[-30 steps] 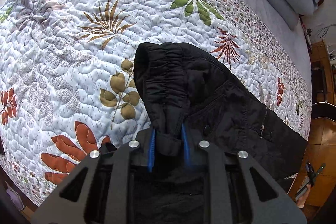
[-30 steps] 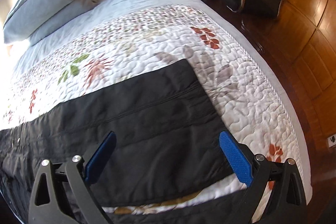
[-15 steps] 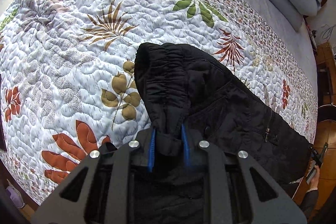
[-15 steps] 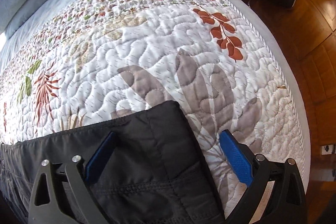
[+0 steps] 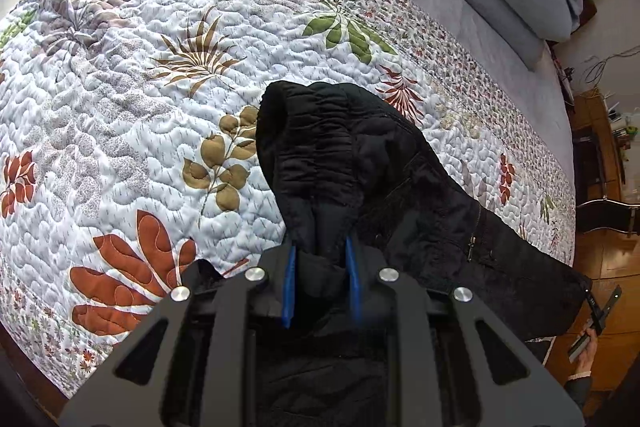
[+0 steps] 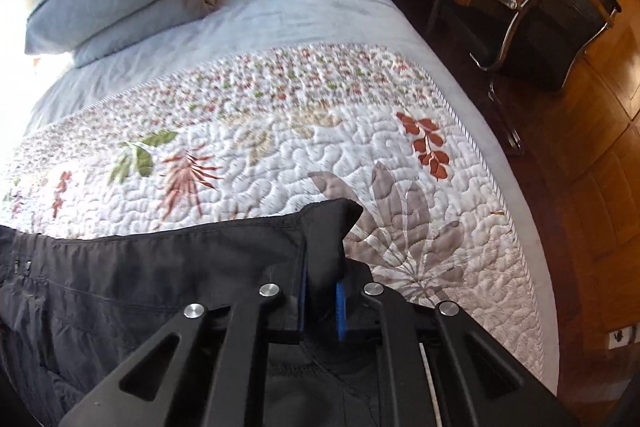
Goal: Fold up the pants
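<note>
Pants (image 5: pixel 400 195) are lying stretched across the quilted bedspread (image 5: pixel 120 87), each end pinched in clenched jaws.
Left gripper (image 5: pixel 320 267) is clamping the gathered waistband, right gripper (image 6: pixel 320 291) the leg hem (image 6: pixel 328 227), likely readying an end-to-end fold; the grippers' bodies are hiding the near fabric, and the second leg is not distinguishable.

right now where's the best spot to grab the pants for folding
The two ends: the gathered waistband, pinched by the left gripper, and the flat cuff corner, in the right gripper. Come from the near bed edge; the pants lie lengthwise along it.
</note>
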The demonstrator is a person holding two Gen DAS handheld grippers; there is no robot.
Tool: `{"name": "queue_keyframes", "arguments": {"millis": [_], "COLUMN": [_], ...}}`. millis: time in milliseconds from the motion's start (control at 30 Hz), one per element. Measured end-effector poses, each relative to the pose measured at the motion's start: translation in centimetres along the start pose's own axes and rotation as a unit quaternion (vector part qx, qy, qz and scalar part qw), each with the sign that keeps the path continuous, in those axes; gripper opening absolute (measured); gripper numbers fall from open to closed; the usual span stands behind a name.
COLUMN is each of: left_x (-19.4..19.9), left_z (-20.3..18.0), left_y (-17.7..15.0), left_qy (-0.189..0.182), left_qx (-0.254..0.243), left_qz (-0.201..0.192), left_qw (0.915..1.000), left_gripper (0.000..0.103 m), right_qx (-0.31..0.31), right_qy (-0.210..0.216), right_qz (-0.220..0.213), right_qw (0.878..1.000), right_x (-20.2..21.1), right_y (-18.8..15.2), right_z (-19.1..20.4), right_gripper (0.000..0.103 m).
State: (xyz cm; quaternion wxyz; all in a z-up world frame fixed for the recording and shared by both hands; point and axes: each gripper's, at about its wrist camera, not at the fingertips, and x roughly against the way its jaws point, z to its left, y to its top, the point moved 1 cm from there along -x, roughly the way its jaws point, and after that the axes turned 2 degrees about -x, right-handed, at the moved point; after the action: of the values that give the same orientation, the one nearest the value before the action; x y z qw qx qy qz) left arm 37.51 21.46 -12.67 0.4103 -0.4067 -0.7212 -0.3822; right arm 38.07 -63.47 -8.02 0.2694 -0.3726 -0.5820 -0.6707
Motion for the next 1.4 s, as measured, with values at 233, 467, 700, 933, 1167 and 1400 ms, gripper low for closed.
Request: {"name": "queue_keyframes", "arguments": {"millis": [233, 467, 700, 933, 1167, 1400], "left_x": [4.4, 8.3, 10.3, 10.0, 9.5, 8.3], "left_z": [0.7, 3.9, 6.8, 7.9, 8.3, 8.7], "left_y": [-3.8, -8.4, -12.1, -14.1, -16.9, -19.6], "left_qy": [-0.059, -0.104, -0.121, -0.114, -0.090, -0.039], "left_qx": [-0.006, 0.004, -0.015, -0.043, -0.104, -0.171], "left_qz": [-0.027, -0.049, -0.051, -0.037, -0.025, -0.017], "left_qw": [0.9979, 0.9933, 0.9912, 0.9918, 0.9902, 0.9843], "left_gripper": [0.020, 0.020, 0.022, 0.023, 0.027, 0.039], "right_qx": [-0.005, -0.075, -0.174, -0.217, -0.234, -0.248], "right_qy": [0.084, 0.114, 0.119, 0.106, 0.084, 0.051], "right_qz": [-0.124, -0.173, -0.176, -0.153, -0.118, -0.085], "right_qw": [0.989, 0.975, 0.961, 0.958, 0.961, 0.964], "right_x": [11.7, 16.8, 17.4, 16.0, 14.7, 13.3], "right_y": [-5.4, -14.2, -21.4, -26.1, -29.7, -33.0], "right_z": [-1.3, -5.3, -10.1, -11.7, -12.2, -12.2], "right_gripper": [0.010, 0.010, 0.010, 0.010, 0.010, 0.033]}}
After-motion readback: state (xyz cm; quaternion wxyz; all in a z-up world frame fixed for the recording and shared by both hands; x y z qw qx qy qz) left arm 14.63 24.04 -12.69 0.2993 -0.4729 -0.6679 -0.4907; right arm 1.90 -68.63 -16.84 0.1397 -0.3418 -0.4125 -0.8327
